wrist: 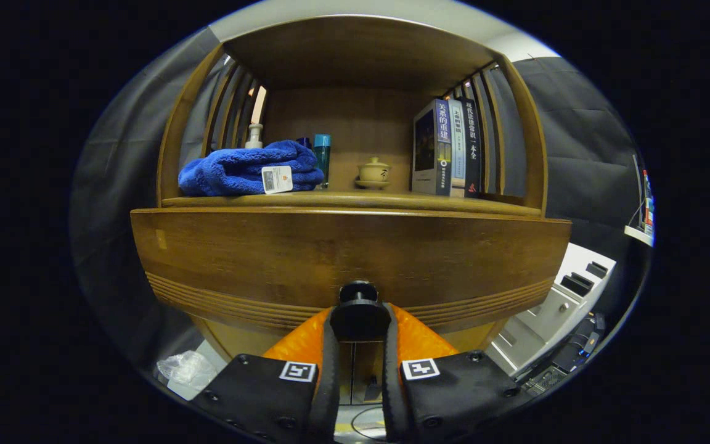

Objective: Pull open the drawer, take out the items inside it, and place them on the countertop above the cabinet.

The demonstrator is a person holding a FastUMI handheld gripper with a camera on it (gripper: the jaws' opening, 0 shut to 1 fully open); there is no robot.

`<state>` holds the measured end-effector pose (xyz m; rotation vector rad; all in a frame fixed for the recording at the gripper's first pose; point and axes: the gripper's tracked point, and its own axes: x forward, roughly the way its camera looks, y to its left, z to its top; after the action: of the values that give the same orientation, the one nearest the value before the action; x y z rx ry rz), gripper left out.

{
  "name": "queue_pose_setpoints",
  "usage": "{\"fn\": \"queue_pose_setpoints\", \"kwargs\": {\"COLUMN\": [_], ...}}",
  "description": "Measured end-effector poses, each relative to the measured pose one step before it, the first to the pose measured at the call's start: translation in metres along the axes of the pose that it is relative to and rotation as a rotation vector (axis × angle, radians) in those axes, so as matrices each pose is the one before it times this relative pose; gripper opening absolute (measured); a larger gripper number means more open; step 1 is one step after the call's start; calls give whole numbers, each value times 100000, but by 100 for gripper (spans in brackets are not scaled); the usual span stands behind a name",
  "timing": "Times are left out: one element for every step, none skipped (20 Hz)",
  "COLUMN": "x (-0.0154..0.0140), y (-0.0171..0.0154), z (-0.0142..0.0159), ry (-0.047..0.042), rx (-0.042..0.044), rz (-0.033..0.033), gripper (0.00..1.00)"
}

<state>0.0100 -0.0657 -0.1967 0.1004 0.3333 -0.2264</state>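
A wooden drawer front (pixel 349 259) stands right in front of me, with a dark round knob (pixel 359 293) at its lower middle. My gripper (pixel 359 320) is shut on that knob, one finger pressing each side of it. Above the drawer runs the cabinet's countertop (pixel 355 200), a wooden shelf under an arched top. The drawer's inside is hidden from here.
On the countertop lie a folded blue towel (pixel 247 169) with a white tag, a pump bottle (pixel 254 135), a teal cup (pixel 322 154), a small lidded tea bowl (pixel 373 172) and upright books (pixel 447 148). A white cabinet (pixel 558 302) stands low right, a plastic bag (pixel 185 369) low left.
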Motion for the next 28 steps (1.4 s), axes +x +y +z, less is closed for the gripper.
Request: {"fn": "queue_pose_setpoints", "kwargs": {"x": [-941, -892, -731, -725, -680, -677, -568, -687, -700, -631, -608, -637, -627, -580, -101, -329, -43, 47, -64, -54, 71, 97, -62, -132, 110, -24, -36, -139], "y": [-40, -16, -52, -36, -126, -29, -39, -56, -86, -36, -47, -84, -56, -58, -27, 88, -51, -54, -60, 74, 7, 28, -100, 71, 356, 4, -143, -225], "z": [-175, -79, -318, -142, -149, -117, -202, -137, -176, -207, -382, -331, -532, -327, 8, -407, 351, -241, 103, -87, 64, 67, -59, 34, 248, 245, 163, -38], "ry": [-854, -552, 886, 617, 1505, 1245, 1068, 696, 401, 590, 758, 819, 1030, 890, -133, 1955, -687, 611, -757, -692, -944, -840, -365, -620, -1256, -1114, -493, -93], "rx": [1496, 1802, 613, -725, -749, -112, 164, 38, -383, -709, -803, -471, 346, 1663, 1800, -626, -927, -916, 605, 1042, 459, -489, -957, -146, 677, -1, -99, -124], "rz": [-519, -210, -160, -361, -349, -243, -391, -490, -298, -172, -187, -224, -357, -555, -755, 108, -107, 166, 131, 261, 506, 749, 555, 544, 1412, -110, -579, -1075], "gripper": [38, 37, 37, 37, 37, 37, 37, 37, 37, 37, 37, 37, 37, 37, 37, 37, 37, 37, 37, 37, 39, 42, 44, 46, 48, 54, 58, 63]}}
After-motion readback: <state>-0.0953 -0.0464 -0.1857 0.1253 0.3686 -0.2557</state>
